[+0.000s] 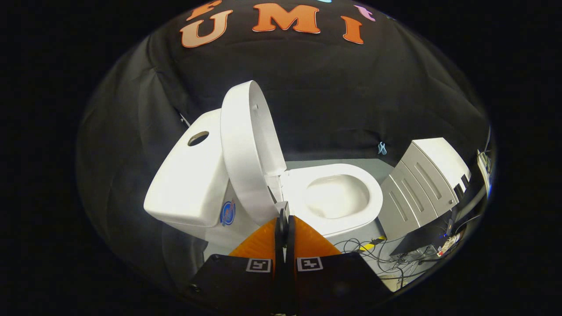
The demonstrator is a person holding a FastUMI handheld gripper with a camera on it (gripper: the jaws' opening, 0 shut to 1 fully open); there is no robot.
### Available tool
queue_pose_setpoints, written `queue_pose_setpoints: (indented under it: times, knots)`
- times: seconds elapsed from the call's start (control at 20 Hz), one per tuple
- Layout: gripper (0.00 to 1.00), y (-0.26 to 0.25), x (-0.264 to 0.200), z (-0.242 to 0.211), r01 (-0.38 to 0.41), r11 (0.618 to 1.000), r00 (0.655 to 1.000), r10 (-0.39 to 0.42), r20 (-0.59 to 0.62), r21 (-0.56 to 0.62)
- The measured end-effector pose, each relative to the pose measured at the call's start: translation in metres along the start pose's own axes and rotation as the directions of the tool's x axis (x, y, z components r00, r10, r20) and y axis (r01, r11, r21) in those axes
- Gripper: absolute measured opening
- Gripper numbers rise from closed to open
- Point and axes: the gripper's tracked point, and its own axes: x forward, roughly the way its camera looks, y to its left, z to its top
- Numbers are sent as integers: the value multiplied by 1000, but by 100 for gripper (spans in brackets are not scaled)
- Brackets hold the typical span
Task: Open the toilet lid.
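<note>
Already raised, glossy white plastic toilet lid (pixel 246 149) is seen upright vs. cistern (pixel 189 180); gripper (pixel 283 219) clenched, nothing grasped; knock could drop it.

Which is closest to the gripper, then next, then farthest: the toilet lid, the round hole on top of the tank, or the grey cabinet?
The gripper has its fingers together, holding nothing.
1. Toilet lid: standing up, just ahead of the fingertips.
2. Hole in the tank: behind the lid, to its left.
3. Grey cabinet: past the open bowl, off to the right.
</note>
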Motion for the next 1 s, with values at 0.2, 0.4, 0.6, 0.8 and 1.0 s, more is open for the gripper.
queue_pose_setpoints:
  times: [0.2, 0.4, 0.6, 0.8, 1.0]
  knots:
    - [11, 14, 0, -1, -57, 998, 998, 57, -1, -35]
    - [39, 7, -18, 15, -107, 994, 993, 108, 49, -6]
    - [73, -6, -49, 40, -176, 984, 975, 176, 135, -12]
    - [84, -33, -87, 75, -212, 975, 946, 221, 236, -65]
    - [100, -69, -124, 108, -204, 974, 918, 224, 327, -95]
